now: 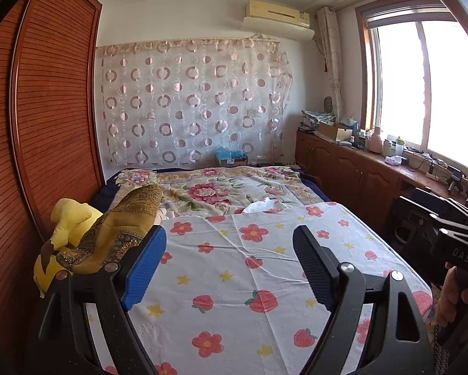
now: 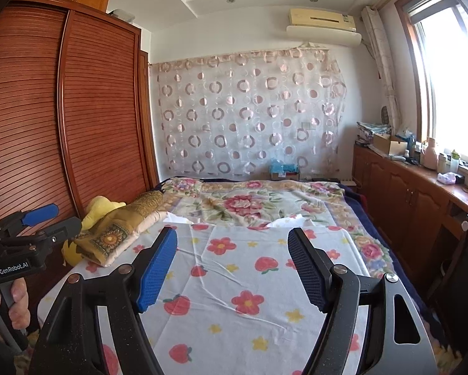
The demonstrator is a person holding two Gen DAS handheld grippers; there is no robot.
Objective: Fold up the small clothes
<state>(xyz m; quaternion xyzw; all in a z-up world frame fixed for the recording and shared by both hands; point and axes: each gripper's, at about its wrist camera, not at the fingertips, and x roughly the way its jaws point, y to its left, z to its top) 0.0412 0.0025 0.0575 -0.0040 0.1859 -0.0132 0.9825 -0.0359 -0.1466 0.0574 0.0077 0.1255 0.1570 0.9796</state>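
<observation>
I held both hand-held grippers released, left hand-held gripper (image 1: 229,262) and right hand-held gripper (image 2: 232,264), empty above the white flower-and-strawberry print cloth (image 1: 265,281) spread flat on the bed. Best to pinch its near corners evenly. Mustard patterned fabric bundle (image 1: 118,231) crowded the left edge.

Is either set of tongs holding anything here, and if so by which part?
Nothing is held. The left tongs and right tongs both stand open, empty, above the flower-print cloth.
</observation>
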